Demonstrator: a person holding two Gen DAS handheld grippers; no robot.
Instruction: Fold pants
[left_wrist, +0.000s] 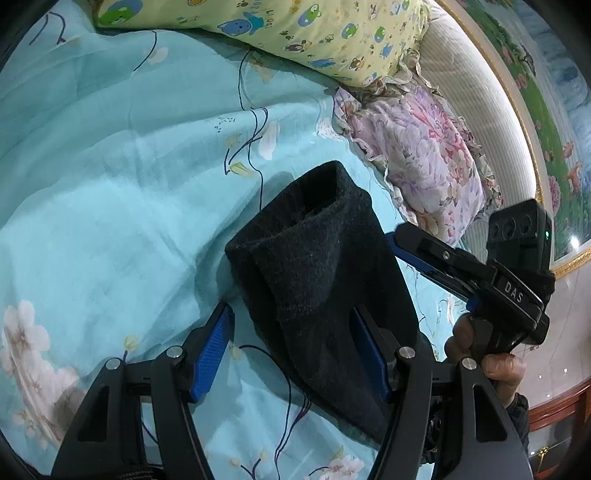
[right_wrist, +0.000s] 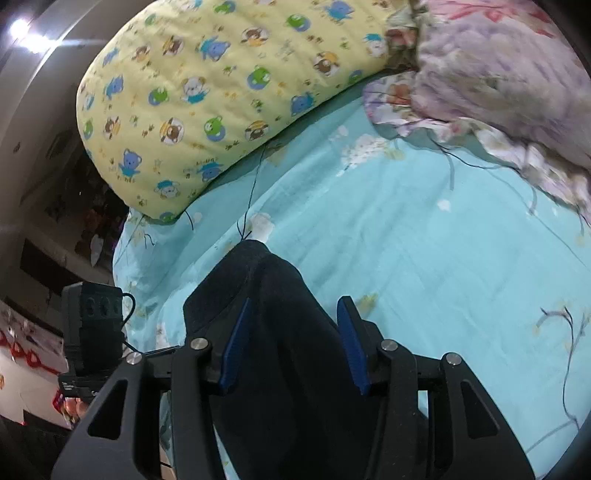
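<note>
Pants (left_wrist: 317, 280), dark and bunched, lie on the blue flowered sheet (left_wrist: 110, 192), draped over the right finger of the left claw (left_wrist: 291, 354) and running ahead between the fingers of the right claw (right_wrist: 291, 343). The left claw's fingers stand well apart, pressing on nothing. Whether the half-open right claw pinches the cloth I cannot tell. Beyond both claws sit a yellow pillow (right_wrist: 207, 96) and a purple flowered pillow (left_wrist: 424, 166). To fold well, I judge each claw should take one edge firmly, then pull the cloth flat before doubling it over.
</note>
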